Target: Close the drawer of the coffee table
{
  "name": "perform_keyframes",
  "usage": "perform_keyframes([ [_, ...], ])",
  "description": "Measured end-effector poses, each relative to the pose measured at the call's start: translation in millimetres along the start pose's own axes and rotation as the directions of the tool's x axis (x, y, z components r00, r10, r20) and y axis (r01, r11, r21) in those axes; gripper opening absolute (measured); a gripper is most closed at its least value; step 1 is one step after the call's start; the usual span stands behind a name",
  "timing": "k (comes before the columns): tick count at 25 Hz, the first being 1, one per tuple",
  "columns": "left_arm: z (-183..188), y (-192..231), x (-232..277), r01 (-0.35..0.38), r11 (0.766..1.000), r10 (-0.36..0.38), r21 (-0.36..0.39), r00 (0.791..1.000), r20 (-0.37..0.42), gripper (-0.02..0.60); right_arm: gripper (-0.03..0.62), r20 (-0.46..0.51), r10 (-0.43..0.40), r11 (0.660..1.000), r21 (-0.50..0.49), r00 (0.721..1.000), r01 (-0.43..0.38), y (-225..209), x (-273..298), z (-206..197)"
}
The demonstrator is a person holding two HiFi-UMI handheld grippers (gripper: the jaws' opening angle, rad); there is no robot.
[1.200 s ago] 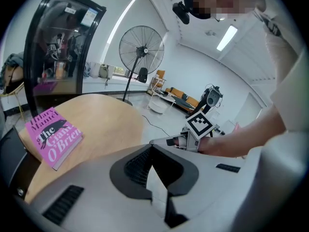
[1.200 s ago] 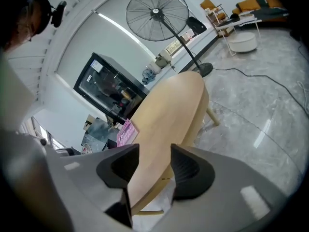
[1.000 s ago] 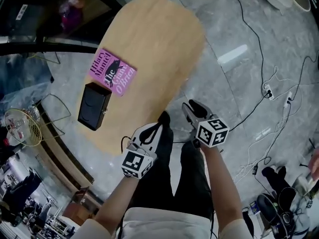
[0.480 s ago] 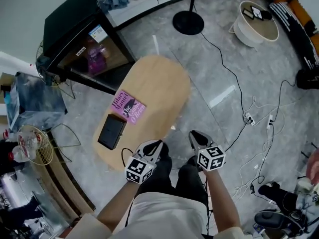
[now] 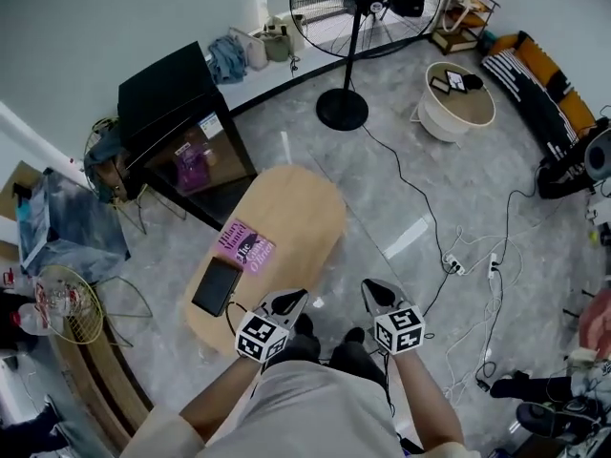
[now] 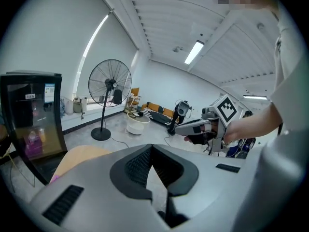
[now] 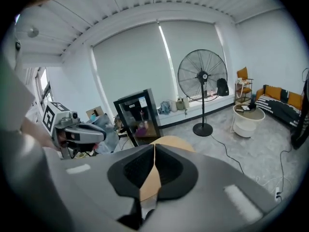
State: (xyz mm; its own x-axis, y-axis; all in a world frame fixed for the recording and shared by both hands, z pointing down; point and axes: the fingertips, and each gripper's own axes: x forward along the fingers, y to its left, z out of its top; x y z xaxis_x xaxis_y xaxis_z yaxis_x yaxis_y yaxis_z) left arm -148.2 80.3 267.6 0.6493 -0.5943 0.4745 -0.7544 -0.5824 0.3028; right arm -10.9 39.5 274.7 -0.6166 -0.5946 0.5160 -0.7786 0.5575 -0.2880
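Note:
The oval wooden coffee table (image 5: pixel 291 203) stands on the floor far below me, with a pink book (image 5: pixel 246 247) and a flat black box (image 5: pixel 217 286) on its near end. Its drawer does not show from above. My left gripper (image 5: pixel 292 298) and right gripper (image 5: pixel 370 287) hang side by side high over the table's near edge, touching nothing. Both are shut and empty: the left jaws (image 6: pixel 151 146) meet tip to tip, and so do the right jaws (image 7: pixel 154 145). Each gripper view shows the other gripper, the right one (image 6: pixel 193 128) and the left one (image 7: pixel 79 133).
A tall floor fan (image 5: pixel 355 27) stands beyond the table. A black glass-front cabinet (image 5: pixel 177 113) is at the left, a round white side table (image 5: pixel 458 103) at the right, cables and a power strip (image 5: pixel 456 263) on the floor, and a wire basket (image 5: pixel 67 303) nearby.
Both grippers have risen well away from the table top. The head view has lifted with them, so the table looks smaller and much more of the room shows.

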Motion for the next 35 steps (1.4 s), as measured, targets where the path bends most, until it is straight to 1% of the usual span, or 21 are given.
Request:
perform_keyframes([
  [3, 24, -12, -7, -0.014, 1.0, 0.013, 0.01, 0.999, 0.042, 0.008, 0.014, 0.051, -0.014, 1.0, -0.013, 0.999, 0.015, 0, -26, 21],
  [6, 45, -26, -15, -0.035, 0.999, 0.033, 0.024, 0.996, 0.083, 0.008, 0.014, 0.081, -0.011, 0.999, -0.032, 0.997, 0.013, 0, -48, 37],
  [10, 65, -51, -21, -0.067, 0.997, 0.061, 0.045, 0.989, 0.135, 0.008, 0.012, 0.126, -0.001, 0.998, -0.06, 0.992, 0.009, -4, -82, 52],
  [15, 83, -77, -38, -0.082, 0.997, 0.082, -0.01, 0.976, 0.201, 0.008, 0.011, 0.168, 0.007, 0.991, -0.13, 0.986, 0.015, -3, -122, 65],
  [21, 99, -91, -52, -0.146, 0.989, 0.141, 0.001, 0.96, 0.242, 0.008, 0.011, 0.222, 0.017, 0.987, -0.159, 0.975, 0.019, -7, -160, 80],
  [26, 113, -96, -61, -0.187, 0.982, 0.175, 0.024, 0.949, 0.262, 0.008, 0.011, 0.255, 0.021, 0.982, -0.185, 0.967, 0.027, -12, -176, 94],
  [31, 120, -100, -64, -0.206, 0.978, 0.188, 0.038, 0.942, 0.277, 0.008, 0.011, 0.299, 0.028, 0.975, -0.219, 0.954, 0.039, -16, -188, 109],
  [35, 124, -104, -60, -0.207, 0.977, 0.188, 0.04, 0.94, 0.286, 0.008, 0.011, 0.309, 0.03, 0.975, -0.219, 0.951, 0.04, -20, -191, 112],
])
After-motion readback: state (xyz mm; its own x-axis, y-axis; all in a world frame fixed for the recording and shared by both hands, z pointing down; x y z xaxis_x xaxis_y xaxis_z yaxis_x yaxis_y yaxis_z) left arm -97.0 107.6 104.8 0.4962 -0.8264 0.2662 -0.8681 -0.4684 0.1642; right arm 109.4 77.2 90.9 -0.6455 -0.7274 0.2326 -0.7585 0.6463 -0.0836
